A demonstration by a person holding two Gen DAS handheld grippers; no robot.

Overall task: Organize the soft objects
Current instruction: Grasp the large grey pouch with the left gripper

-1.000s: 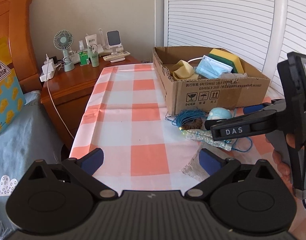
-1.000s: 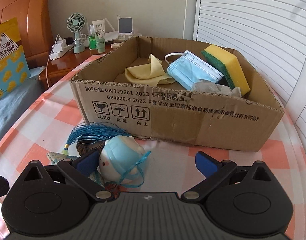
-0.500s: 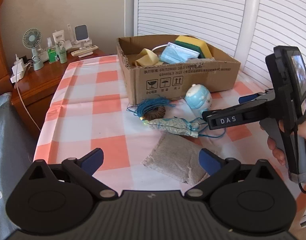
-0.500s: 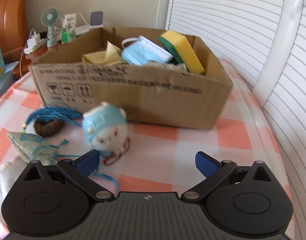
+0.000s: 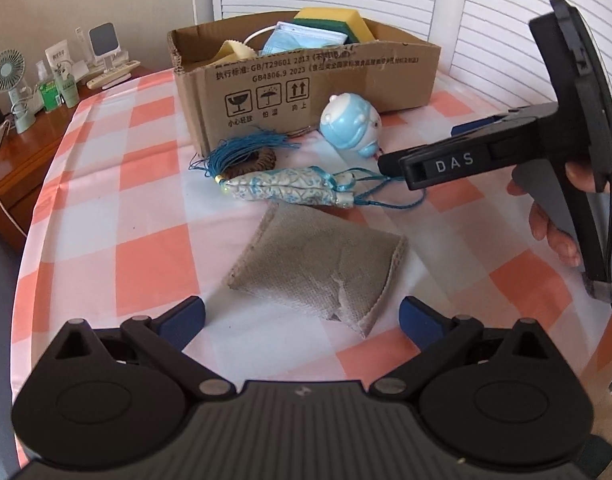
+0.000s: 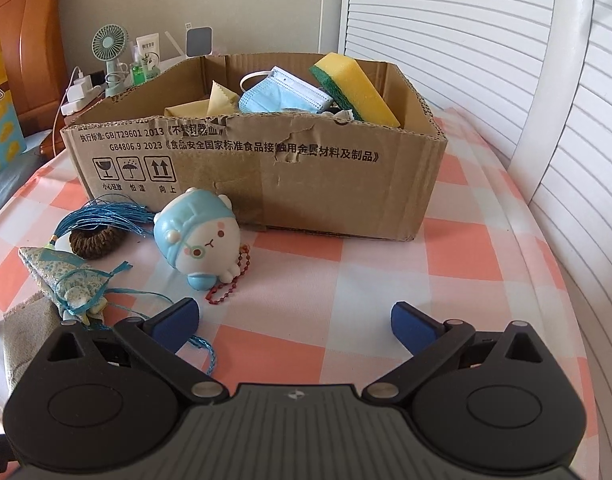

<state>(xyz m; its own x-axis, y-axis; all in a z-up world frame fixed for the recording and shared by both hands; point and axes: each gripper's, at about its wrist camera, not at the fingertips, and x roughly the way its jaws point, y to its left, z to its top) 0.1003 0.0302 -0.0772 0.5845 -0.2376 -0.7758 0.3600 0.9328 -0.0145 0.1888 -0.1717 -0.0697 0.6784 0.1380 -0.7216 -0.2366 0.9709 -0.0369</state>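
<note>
A grey cloth pouch point(image 5: 322, 264) lies on the checked tablecloth just ahead of my open, empty left gripper point(image 5: 302, 318). Beyond it lie a blue patterned sachet with cords point(image 5: 290, 190), a brown hair tie with a blue tassel point(image 5: 250, 156) and a blue-and-white plush toy point(image 5: 350, 124). The cardboard box point(image 6: 266, 160) behind holds a yellow sponge point(image 6: 354, 88), a blue face mask point(image 6: 286, 94) and a yellow cloth point(image 6: 214, 100). My right gripper point(image 6: 296, 320) is open and empty, to the right of the plush toy point(image 6: 198, 240) and the sachet point(image 6: 62, 276).
A wooden nightstand point(image 5: 22, 152) at the left carries a small fan point(image 6: 110, 56), bottles and chargers. White louvred doors point(image 6: 466, 40) stand behind and to the right. The table edge drops off on the left, with a bed beside it.
My left gripper has swung right and moved in over the grey pouch. My right gripper has pulled back a little from the plush toy, which now lies tilted on the cloth.
</note>
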